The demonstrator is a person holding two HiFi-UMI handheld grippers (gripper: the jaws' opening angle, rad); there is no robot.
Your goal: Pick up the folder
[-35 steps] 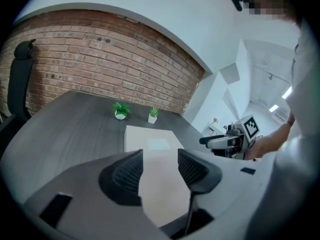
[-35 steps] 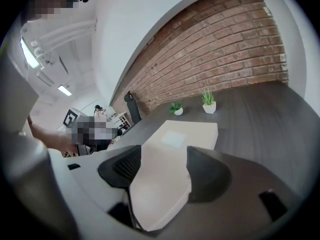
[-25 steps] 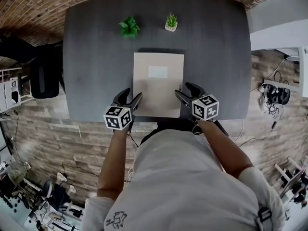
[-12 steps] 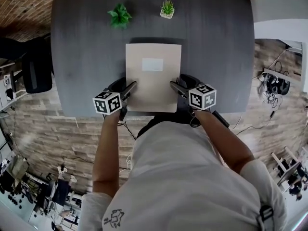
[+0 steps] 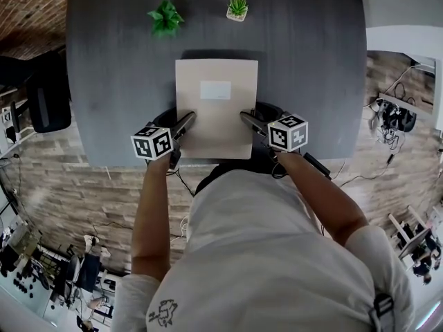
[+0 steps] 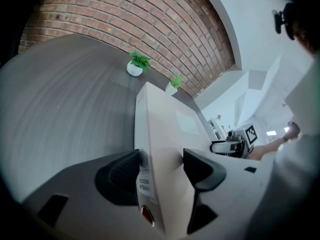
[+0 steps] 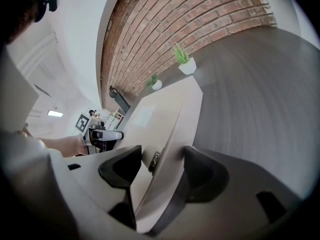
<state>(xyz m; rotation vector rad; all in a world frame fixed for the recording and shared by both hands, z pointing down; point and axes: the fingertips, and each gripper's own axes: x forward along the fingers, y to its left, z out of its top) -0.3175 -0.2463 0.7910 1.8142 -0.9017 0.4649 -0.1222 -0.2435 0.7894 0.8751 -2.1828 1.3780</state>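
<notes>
Beige folder (image 5: 216,116) lies flat mid-frame on the grey table (image 5: 111,61), its two side edges between the wide jaws of the left gripper (image 5: 176,122), which have just been opening, and the right gripper (image 5: 255,116), probably for a level two-sided lift.

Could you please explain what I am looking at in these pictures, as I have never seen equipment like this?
There is no robot: a person holds a tool in each hand, each ending in a two-jawed claw. One picture comes from a camera on the person's head, looking down; the other two from cameras riding on the tools. On the grey table lie a beige folder and two small potted plants. The left claw and the right claw each straddle a side edge of the folder. The left jaws have just been opening; both claws look open, so nothing is gripped yet.
</notes>
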